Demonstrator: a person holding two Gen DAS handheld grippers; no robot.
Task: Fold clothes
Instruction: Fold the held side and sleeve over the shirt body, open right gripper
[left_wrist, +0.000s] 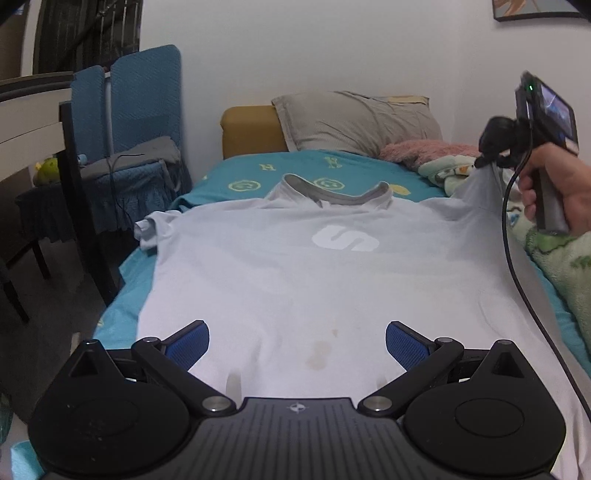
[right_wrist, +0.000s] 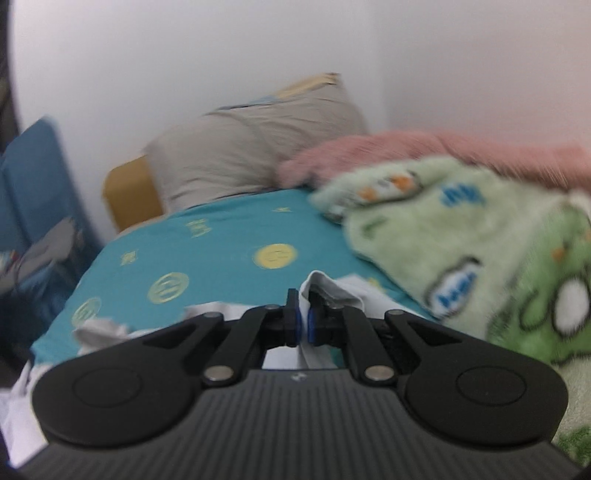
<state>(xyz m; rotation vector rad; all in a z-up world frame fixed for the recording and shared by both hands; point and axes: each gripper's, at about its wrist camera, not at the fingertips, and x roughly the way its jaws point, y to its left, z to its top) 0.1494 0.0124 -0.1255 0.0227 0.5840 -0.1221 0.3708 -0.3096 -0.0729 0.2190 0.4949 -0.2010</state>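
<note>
Pale grey cloth covers most of the bed: a T-shirt (left_wrist: 295, 266) lies spread flat on the teal sheet (left_wrist: 255, 166), its collar toward the pillow (left_wrist: 354, 122) and a white letter S on its chest. A faint brownish stain shows on the shirt near its lower part. One short sleeve lies crumpled at the bed's edge on the side of the blue chairs (left_wrist: 144, 99).

The left gripper (left_wrist: 297, 345) hangs just over the lower part of the shirt, its jaws wide apart with nothing between them; the blue pads (left_wrist: 188, 347) are clear of the cloth.

The right gripper (right_wrist: 303, 321) has its jaws clamped on the shirt's other sleeve, a fold of the pale cloth pinched between the blue pads and sticking out past them. In the left wrist view that sleeve is pulled up off the bed into a peak beneath the right gripper (left_wrist: 487, 158), which a hand (left_wrist: 561, 188) holds by its handle; a black cable hangs from it down across the shirt.

A green fleece blanket (right_wrist: 480, 251) with cartoon prints lies bunched along the wall side of the bed, touching a pink blanket (right_wrist: 424, 151) behind it. The right wrist view is blurred.
</note>
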